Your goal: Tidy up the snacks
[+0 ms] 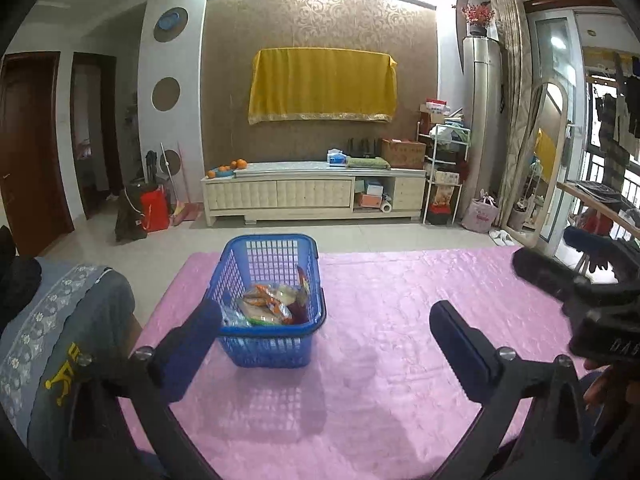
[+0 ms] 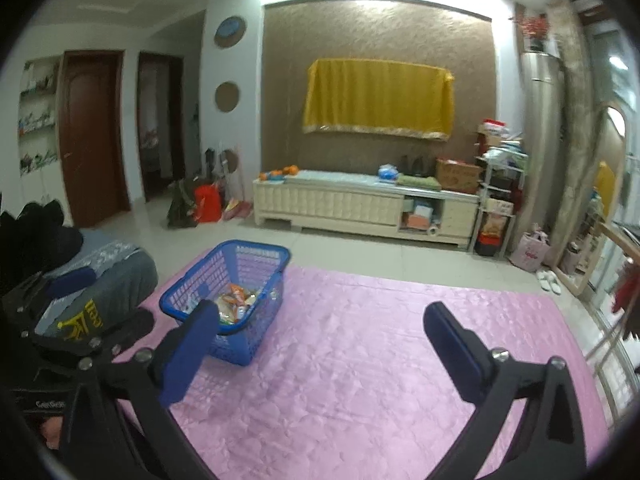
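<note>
a pink-covered table [image 1: 380,360] bears only a blue basket [image 1: 276,344] near its left edge.

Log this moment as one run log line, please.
left gripper open, empty | right gripper open, empty | snacks in blue basket | pink tablecloth

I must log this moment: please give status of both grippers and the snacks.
Left gripper and right gripper: jaws open, empty. Snacks all in blue basket on pink tablecloth. Nothing in the way.
</note>
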Demonstrator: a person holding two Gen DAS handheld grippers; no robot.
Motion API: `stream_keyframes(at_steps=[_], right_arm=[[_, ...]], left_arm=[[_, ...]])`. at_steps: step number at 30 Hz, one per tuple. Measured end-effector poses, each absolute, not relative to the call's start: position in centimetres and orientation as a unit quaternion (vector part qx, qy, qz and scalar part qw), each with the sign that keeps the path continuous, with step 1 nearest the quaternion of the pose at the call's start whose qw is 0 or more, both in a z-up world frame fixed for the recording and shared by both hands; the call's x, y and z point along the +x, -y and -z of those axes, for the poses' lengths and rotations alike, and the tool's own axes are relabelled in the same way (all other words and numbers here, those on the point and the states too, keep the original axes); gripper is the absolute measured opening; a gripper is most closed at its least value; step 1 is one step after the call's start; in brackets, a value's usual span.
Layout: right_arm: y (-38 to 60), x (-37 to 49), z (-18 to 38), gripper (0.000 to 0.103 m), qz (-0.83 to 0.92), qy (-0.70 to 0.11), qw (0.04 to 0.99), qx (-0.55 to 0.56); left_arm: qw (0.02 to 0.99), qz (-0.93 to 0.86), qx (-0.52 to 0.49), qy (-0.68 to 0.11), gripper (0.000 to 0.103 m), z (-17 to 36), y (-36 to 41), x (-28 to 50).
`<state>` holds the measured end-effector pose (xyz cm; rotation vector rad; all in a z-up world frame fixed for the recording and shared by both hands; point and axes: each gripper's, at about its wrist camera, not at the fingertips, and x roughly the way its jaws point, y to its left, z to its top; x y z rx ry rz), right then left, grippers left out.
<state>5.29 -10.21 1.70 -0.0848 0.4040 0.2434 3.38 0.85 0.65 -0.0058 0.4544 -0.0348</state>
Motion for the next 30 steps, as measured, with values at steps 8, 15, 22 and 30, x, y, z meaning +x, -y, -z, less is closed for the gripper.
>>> stream_keyframes(at_steps=[8, 15, 22, 30], right_arm=[[10.9, 0.7, 0.4, 0.103, -0.095, -0.190, 0.976, -0.041], [11.8, -1.8, 1.2, 0.103, -0.095, -0.197, 0.975, -0.029], [11.9, -2.9, 0.9, 0.103, -0.096, -0.189, 0.977, -0.015], [11.5, -3.9, 1.1, 0.103, -0.097, -0.185, 0.978, -0.018]], left_arm=[[0.974, 0.026, 0.015, -0.224, 0.103, 0.5, 1.0, -0.1], [0.974, 0.039, 0.016, -0.223, 0.103, 1.2, 1.9, -2.0], [0.974, 0.039, 0.009, -0.223, 0.103, 1.4, 1.9, -2.8], [0.976, 0.035, -0.005, -0.216, 0.103, 1.1, 1.2, -3.3]])
